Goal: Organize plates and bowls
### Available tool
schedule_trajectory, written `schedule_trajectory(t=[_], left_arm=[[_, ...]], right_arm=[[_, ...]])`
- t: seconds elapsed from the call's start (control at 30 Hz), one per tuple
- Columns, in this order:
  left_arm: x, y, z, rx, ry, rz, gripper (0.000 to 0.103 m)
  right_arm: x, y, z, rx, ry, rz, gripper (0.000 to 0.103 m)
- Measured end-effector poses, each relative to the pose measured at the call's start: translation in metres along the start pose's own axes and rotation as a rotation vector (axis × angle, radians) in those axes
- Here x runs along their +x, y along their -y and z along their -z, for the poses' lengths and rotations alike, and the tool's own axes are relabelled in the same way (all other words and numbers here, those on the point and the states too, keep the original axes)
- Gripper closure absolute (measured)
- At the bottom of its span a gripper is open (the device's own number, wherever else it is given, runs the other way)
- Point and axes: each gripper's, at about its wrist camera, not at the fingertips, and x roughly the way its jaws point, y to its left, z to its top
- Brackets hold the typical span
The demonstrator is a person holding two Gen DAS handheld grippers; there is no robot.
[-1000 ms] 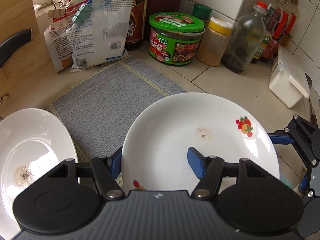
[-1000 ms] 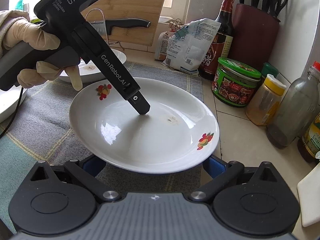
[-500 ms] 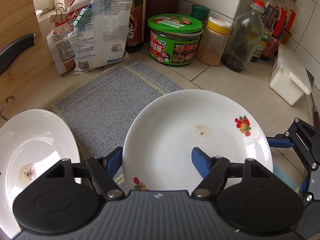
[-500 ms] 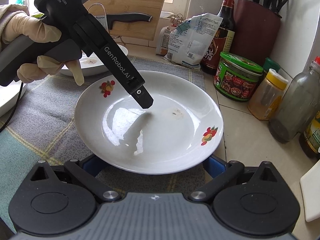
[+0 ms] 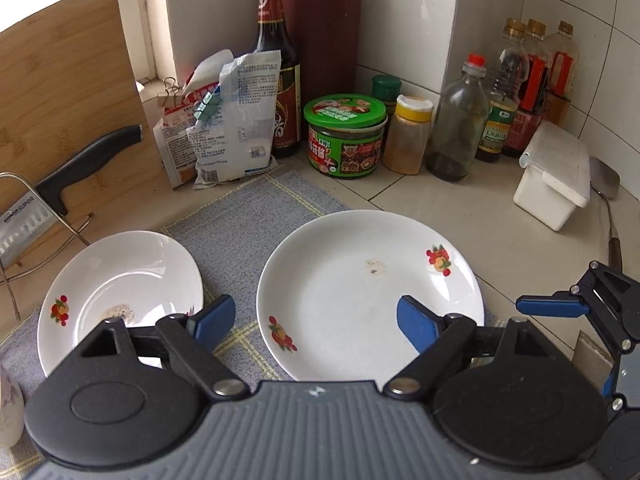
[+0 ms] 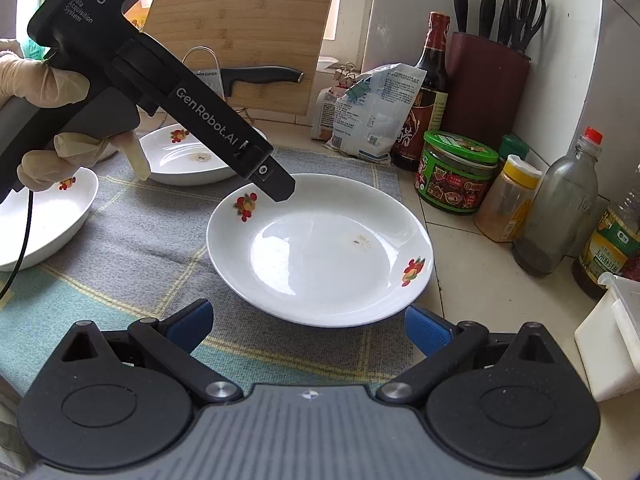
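Plates: you have three white flower-printed ones: large plate (image 6: 320, 248), second plate (image 6: 192, 158), third plate (image 6: 44, 224).
Grippers: two, left gripper (image 5: 312, 320) and right gripper (image 6: 308, 320).
Green-lidded jars: one (image 5: 346, 136).
Bottles you can count: dark sauce bottle (image 5: 276, 72), clear bottle (image 5: 460, 120).
Cleavers: one (image 5: 60, 188).
Cutting boards: one (image 6: 240, 40).

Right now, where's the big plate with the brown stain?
The big plate sits on the grey mat's right edge, left of the green-lidded jar, directly ahead of both open hand-held grippers.
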Motion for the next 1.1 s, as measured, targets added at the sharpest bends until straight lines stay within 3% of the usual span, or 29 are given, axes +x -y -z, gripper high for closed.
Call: schedule_trajectory(t=[0.2, 0.6, 1.1], left_arm=[[-0.054, 0.013, 0.026, -0.035, 0.085, -0.056, 0.008], [-0.131, 0.023, 0.111, -0.148, 0.131, -0.193, 0.008], [-0.177, -0.015, 0.185, -0.285, 0.120, -0.342, 0.008]], right_arm=[[-0.033, -0.019, 0.008, -0.020, 0.022, -0.023, 0.000], [-0.096, -0.069, 0.036, -0.114, 0.074, -0.079, 0.000], [-0.101, -0.117, 0.033, -0.173, 0.096, -0.207, 0.000]])
